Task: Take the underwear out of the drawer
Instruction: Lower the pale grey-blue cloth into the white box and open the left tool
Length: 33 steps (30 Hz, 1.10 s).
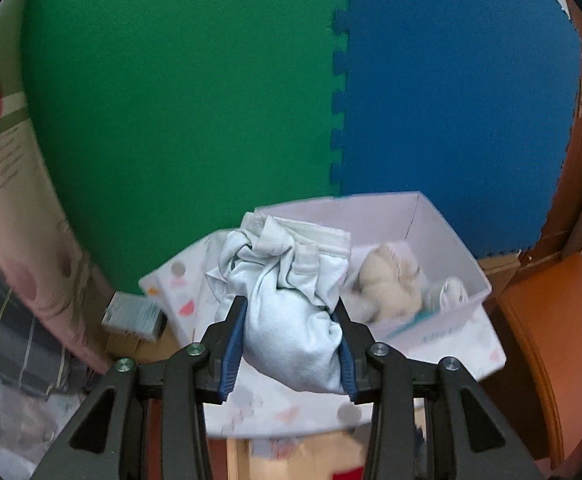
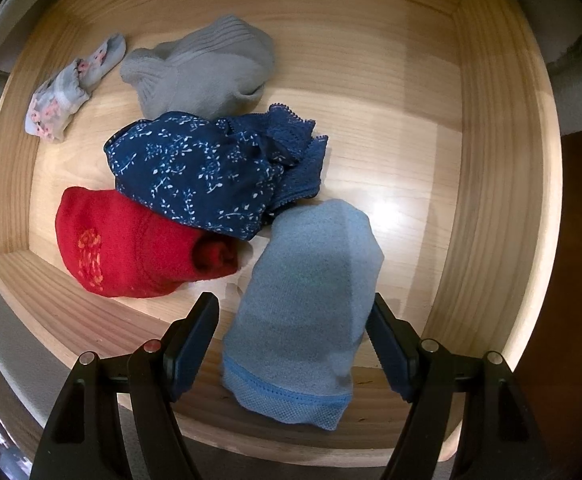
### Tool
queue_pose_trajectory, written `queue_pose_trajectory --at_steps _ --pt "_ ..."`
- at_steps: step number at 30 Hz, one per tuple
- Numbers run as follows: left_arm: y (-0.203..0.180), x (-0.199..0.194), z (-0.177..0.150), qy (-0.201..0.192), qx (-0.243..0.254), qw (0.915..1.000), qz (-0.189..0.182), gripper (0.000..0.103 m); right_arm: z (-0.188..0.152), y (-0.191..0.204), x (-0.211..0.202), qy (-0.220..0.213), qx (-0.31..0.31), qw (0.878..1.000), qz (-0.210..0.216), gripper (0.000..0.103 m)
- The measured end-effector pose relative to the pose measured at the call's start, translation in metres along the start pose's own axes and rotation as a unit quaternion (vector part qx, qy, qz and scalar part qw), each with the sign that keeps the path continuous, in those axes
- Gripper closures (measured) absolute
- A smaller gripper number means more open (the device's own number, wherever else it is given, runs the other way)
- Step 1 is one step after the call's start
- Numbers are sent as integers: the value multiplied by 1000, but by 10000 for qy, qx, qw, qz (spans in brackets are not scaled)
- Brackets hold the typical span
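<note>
My left tool point(image 1: 293, 322) is pinching a crumpled pale grey piece of underwear point(image 1: 287, 300), blue pads pressed into the bundle from both sides, so it's hanging up in the air in front of the green foam mat point(image 1: 179, 100) and the blue foam mat point(image 1: 451, 100). Below and behind it sits a white cardboard box point(image 1: 431, 216) with a cream-coloured garment point(image 1: 387, 284) lying inside.

My right tool point(image 2: 293, 330) points down into the wooden drawer point(image 2: 503, 160), and its fingers are spread on either side of a light blue folded piece point(image 2: 307, 288) that lies on the drawer floor. There's a clear gap on the left side; on the right I can't tell if the pad touches the fabric.

Also in the drawer: a red piece point(image 2: 131, 248) just beside the blue one, a navy floral pair with lace trim point(image 2: 211, 172) overlapping the red, a grey sock point(image 2: 207, 72) behind that, and a small flowery sock point(image 2: 71, 88) off in the far left corner.
</note>
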<state>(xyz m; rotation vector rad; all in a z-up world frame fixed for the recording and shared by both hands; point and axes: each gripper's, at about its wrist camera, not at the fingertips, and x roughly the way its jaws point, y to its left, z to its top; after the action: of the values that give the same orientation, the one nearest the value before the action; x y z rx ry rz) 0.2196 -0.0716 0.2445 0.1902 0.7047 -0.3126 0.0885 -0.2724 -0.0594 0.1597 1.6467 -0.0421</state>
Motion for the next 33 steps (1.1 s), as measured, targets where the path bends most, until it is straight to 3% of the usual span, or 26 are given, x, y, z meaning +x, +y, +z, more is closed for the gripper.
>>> queue_pose_trajectory --at_steps 9,15,21,33 --pt "-6 73 25 360 37 9992 -143 63 0 -6 -1 -32 85 9999 62 31" --pt "-16 125 10 754 174 9969 -106 63 0 -11 -4 -78 108 9999 63 31" --pt "-17 158 -8 1148 -11 9932 -177 63 -1 -13 -7 -91 115 9999 79 31" --pt "-17 171 -15 1293 -73 9916 46 59 -2 -17 -10 -101 138 9998 91 31"
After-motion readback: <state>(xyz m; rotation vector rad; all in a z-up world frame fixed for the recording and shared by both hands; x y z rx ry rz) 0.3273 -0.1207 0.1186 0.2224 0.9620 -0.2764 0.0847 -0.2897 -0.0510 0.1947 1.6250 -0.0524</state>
